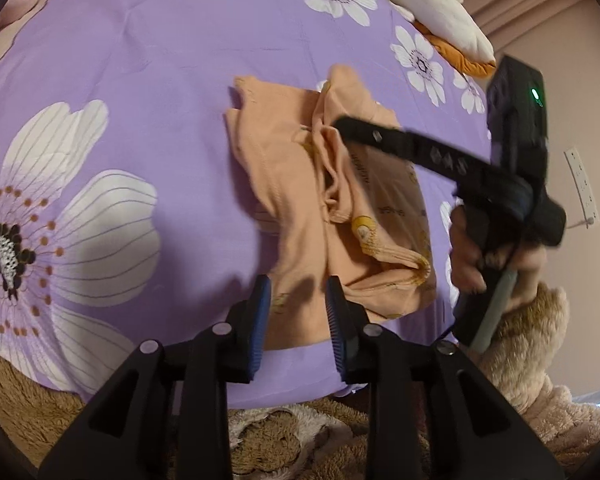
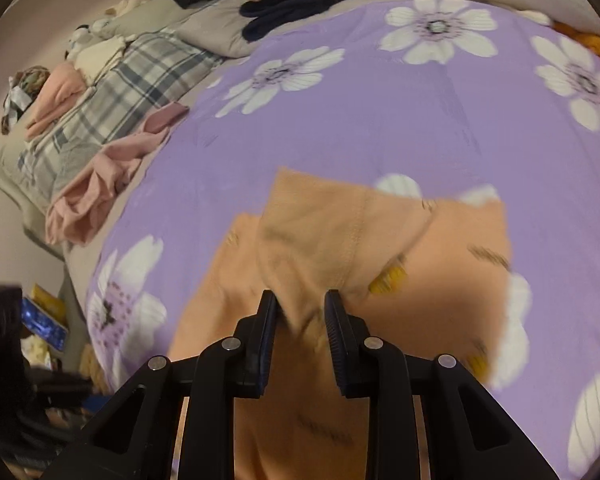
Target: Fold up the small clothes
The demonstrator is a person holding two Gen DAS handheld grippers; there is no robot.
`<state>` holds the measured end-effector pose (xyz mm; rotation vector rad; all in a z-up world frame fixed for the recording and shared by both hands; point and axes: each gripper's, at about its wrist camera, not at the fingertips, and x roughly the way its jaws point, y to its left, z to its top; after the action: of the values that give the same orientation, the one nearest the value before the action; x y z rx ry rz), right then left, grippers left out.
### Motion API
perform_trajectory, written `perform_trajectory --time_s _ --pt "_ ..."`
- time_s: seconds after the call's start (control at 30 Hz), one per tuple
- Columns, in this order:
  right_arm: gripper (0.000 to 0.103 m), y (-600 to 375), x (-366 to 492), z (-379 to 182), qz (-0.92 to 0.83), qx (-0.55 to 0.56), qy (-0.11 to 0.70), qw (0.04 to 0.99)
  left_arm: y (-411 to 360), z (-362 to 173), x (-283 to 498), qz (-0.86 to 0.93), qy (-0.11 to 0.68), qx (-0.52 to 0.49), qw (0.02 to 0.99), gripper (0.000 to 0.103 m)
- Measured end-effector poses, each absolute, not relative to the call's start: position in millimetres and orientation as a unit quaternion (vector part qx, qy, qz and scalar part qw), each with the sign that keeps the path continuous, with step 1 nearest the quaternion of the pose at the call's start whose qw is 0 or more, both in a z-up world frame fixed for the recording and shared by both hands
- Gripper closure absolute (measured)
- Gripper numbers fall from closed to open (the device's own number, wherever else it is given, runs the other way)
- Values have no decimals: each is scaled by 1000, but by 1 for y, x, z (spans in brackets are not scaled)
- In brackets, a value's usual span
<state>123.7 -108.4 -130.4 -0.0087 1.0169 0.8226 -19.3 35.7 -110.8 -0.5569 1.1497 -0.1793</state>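
Fingers of the right gripper (image 2: 300, 312) stand parted with a raised fold of the peach garment (image 2: 332, 240) between them, not visibly pinched; whether they grip it I cannot tell. Left gripper (image 1: 298, 304) hangs released just above the garment's near hem at 6 o'clock. Half-folded, the garment (image 1: 324, 196) lies on the purple floral bedspread (image 1: 140, 100). To fold well, close firmly on the seam, carry the flap toward 9 o'clock, and pin the hem with the left.

garment (image 1: 324, 208) on bedspread (image 1: 140, 80), plush toy (image 1: 432, 4) behind
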Motion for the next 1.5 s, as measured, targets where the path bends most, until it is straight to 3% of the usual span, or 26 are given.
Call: perform_trajectory --time_s 0.17,0.4,0.47,0.67,0.73,0.77,0.8,0.87,1.1,1.37,1.5 --pt "75 -100 124 -127 372 -4 479 795 39 -104 -22 -90 526 -272 801 58" --pt "75 -162 105 -114 307 40 473 825 12 -78 -13 -169 497 -264 809 49" --pt "75 -181 100 -113 283 48 471 834 -5 -77 -4 -199 502 -256 802 37" --pt "75 -227 82 -113 227 62 469 852 -36 -100 21 -192 551 -217 782 36" --pt "74 -233 79 -115 225 72 473 849 -36 -114 26 -189 568 -224 769 43" --pt "74 -236 78 -118 223 75 475 848 -35 -124 28 -184 576 -239 760 76" --pt "74 -237 77 -119 222 76 477 847 -34 -130 30 -182 582 -250 752 96" --pt "74 -237 77 -121 221 78 478 846 -27 -142 26 -167 590 -271 742 97" --pt "74 -229 68 -115 245 82 471 844 -11 -98 -11 -146 517 -239 809 99" --pt "74 -210 62 -135 255 65 497 827 -10 -151 -19 -101 574 -233 779 99" --pt "72 -206 60 -139 248 43 499 829 -4 -138 -22 -116 565 -237 782 98"
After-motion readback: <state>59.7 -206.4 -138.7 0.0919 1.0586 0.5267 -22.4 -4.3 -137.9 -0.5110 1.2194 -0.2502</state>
